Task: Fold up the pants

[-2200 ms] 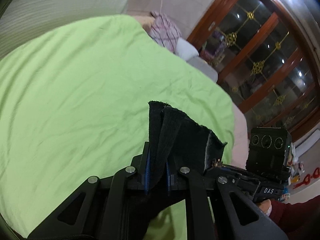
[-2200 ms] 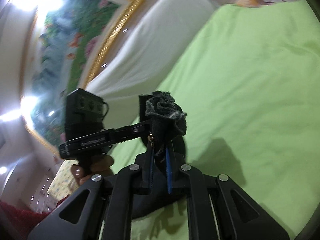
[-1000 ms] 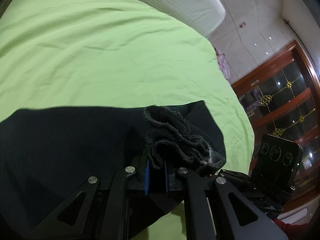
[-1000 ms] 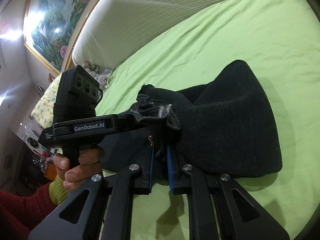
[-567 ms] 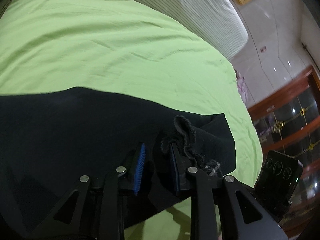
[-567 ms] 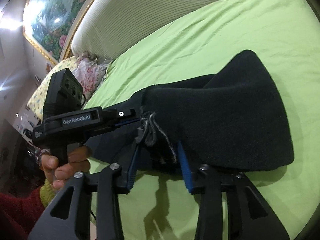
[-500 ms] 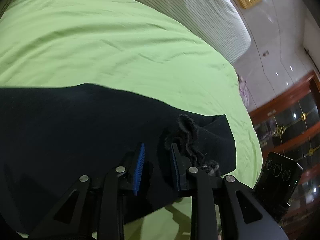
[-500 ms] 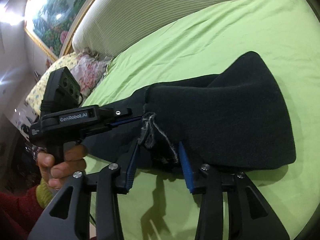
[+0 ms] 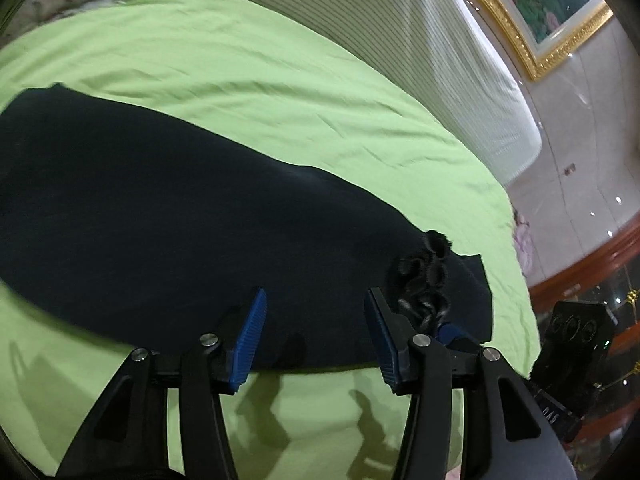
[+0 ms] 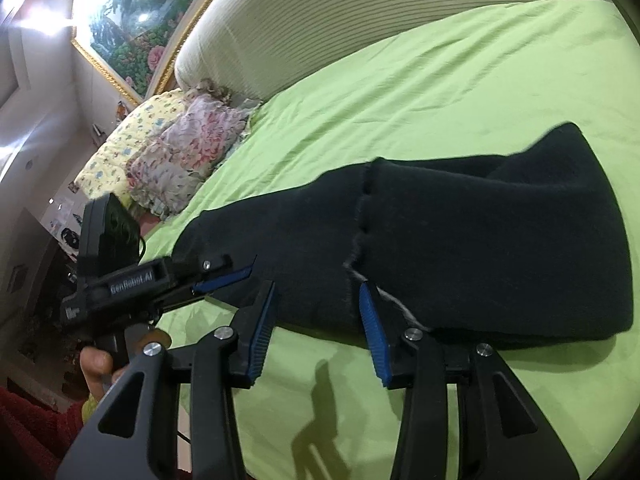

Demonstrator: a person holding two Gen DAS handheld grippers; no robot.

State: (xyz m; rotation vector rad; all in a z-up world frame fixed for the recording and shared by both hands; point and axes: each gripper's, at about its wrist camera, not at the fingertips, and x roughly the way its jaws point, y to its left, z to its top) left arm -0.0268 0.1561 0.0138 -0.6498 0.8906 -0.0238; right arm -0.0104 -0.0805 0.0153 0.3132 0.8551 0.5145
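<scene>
Your left gripper (image 9: 314, 330) is spread wide with nothing between its blue pads, hovering over the near edge of the black pants (image 9: 168, 216), which lie flat on the green bed (image 9: 280, 80) from 9 to 3 o'clock in that view. Your right gripper (image 10: 316, 328) is just as wide and empty; in its view the pants lie doubled over, a frayed hem at 12 o'clock. Floral pillows (image 10: 188, 152) sit at 10 o'clock.

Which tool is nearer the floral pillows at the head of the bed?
Left. In the right wrist view the left tool sits on the side of the floral pillows; the right tool is farther along the black pants.
</scene>
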